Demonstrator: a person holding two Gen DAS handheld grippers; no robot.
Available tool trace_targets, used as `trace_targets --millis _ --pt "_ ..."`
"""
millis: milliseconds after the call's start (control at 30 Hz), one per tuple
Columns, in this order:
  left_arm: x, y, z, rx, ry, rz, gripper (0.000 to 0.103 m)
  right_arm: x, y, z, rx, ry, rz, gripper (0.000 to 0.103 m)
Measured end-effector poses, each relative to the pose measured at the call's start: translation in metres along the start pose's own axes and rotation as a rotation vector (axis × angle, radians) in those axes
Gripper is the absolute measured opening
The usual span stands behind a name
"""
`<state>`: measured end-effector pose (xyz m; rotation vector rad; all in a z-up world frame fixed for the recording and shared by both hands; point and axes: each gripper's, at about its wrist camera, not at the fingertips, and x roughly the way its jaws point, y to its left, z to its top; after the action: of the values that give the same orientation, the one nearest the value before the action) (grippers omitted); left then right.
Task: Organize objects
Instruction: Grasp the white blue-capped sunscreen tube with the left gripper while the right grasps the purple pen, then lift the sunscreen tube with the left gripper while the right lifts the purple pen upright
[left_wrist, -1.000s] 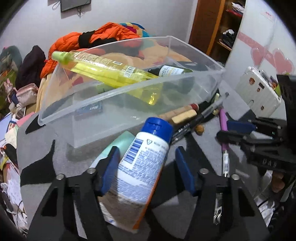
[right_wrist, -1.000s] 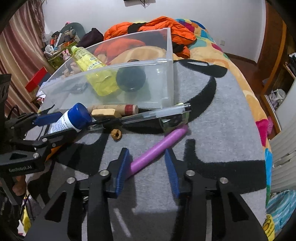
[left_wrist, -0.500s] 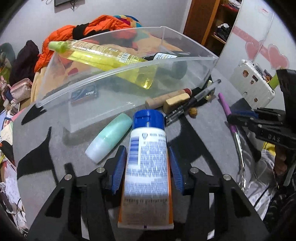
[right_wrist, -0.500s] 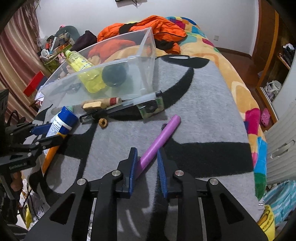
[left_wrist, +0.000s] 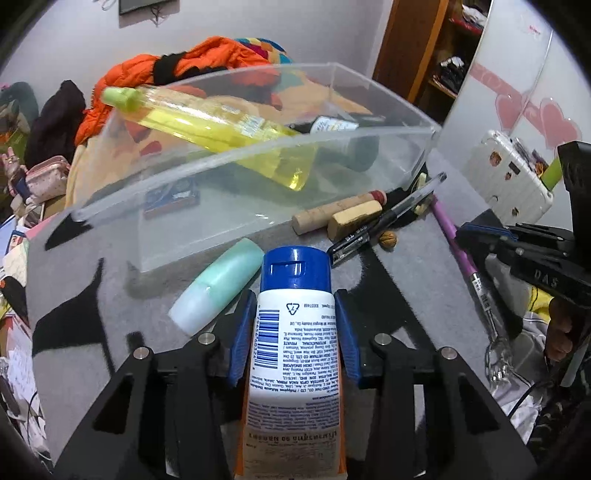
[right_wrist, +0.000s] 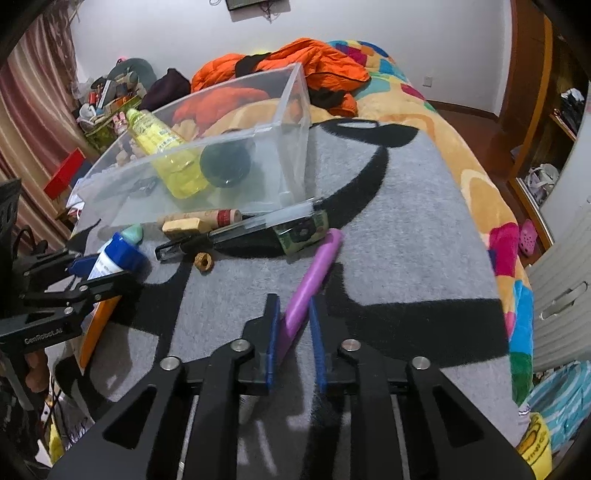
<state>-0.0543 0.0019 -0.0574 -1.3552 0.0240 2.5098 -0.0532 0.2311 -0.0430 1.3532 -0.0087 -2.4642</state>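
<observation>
Clear plastic bin (left_wrist: 258, 206) already holds a yellow bottle (left_wrist: 207, 129) and dark bottle (left_wrist: 347, 140). Your left gripper (left_wrist: 295, 332), jaws just closing, clamps the blue-capped white tube (left_wrist: 295, 354); your right gripper (right_wrist: 293, 339) pinches the purple pen (right_wrist: 314, 273). Corks (left_wrist: 343, 216) and black pen (left_wrist: 384, 221) remain on the grey blanket (right_wrist: 406, 240).

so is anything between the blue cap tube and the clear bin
Partly. The mint green tube lies just ahead-left of the blue-capped tube, against the clear bin front wall. The left claw grips the tube, so lifting over the wall should clear it.
</observation>
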Motion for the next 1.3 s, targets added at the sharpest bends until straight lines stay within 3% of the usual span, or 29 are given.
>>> trace_targets --millis 233,300,333,367,467,567,667,733,800,933,1000,1067,1233,1267,1300 --pt "-0.034 0.010 0.009 -0.054 -0.099 -0.010 0.040 -0.031 -0.003 0.013 -0.017 -0.092 -0.018 0.004" --pt "-0.042 0.010 0.014 -0.057 -0.131 -0.014 0.035 -0.030 0.000 0.016 -0.037 -0.080 -0.015 0.004" --pt "-0.047 0.008 0.014 -0.055 -0.146 -0.015 0.019 -0.028 0.000 0.017 -0.034 -0.066 -0.013 0.004" --pt "-0.054 0.006 0.017 -0.050 -0.166 -0.026 0.013 -0.025 0.001 0.017 -0.032 -0.054 -0.010 0.004" --pt "-0.070 0.000 0.022 -0.033 -0.221 -0.049 0.012 -0.008 0.001 0.016 -0.022 0.011 -0.001 0.005" --pt "-0.077 -0.005 0.026 0.010 -0.237 -0.012 0.012 0.005 0.006 0.012 -0.040 0.049 -0.026 0.008" --pt "-0.071 -0.006 0.021 0.022 -0.202 -0.001 0.014 0.004 0.008 0.011 -0.053 0.038 -0.057 0.016" --pt "-0.060 -0.003 0.017 0.017 -0.159 0.015 0.029 0.005 0.006 0.010 -0.051 0.040 -0.070 0.021" --pt "-0.050 0.001 0.010 0.006 -0.121 0.024 0.037 0.009 0.002 0.008 -0.042 0.060 -0.063 0.023" --pt "-0.027 0.005 -0.002 -0.007 -0.035 0.027 0.047 0.014 0.001 0.006 -0.039 0.063 -0.058 0.025" --pt "-0.013 0.008 -0.007 -0.021 0.011 0.019 0.054 0.016 0.004 0.007 -0.054 0.061 -0.068 0.031" --pt "-0.003 0.009 -0.011 -0.034 0.041 -0.002 0.055 0.017 0.011 0.005 -0.072 0.051 -0.078 0.038" --pt "0.011 0.005 -0.012 -0.026 0.048 0.000 0.055 0.017 0.019 0.003 -0.091 0.017 -0.113 0.029" --pt "0.012 0.002 -0.011 -0.011 0.044 -0.004 0.054 0.016 0.017 0.003 -0.085 0.015 -0.124 0.019" --pt "0.011 0.000 -0.011 -0.006 0.039 0.004 0.050 0.015 0.014 0.003 -0.078 0.013 -0.129 0.017"
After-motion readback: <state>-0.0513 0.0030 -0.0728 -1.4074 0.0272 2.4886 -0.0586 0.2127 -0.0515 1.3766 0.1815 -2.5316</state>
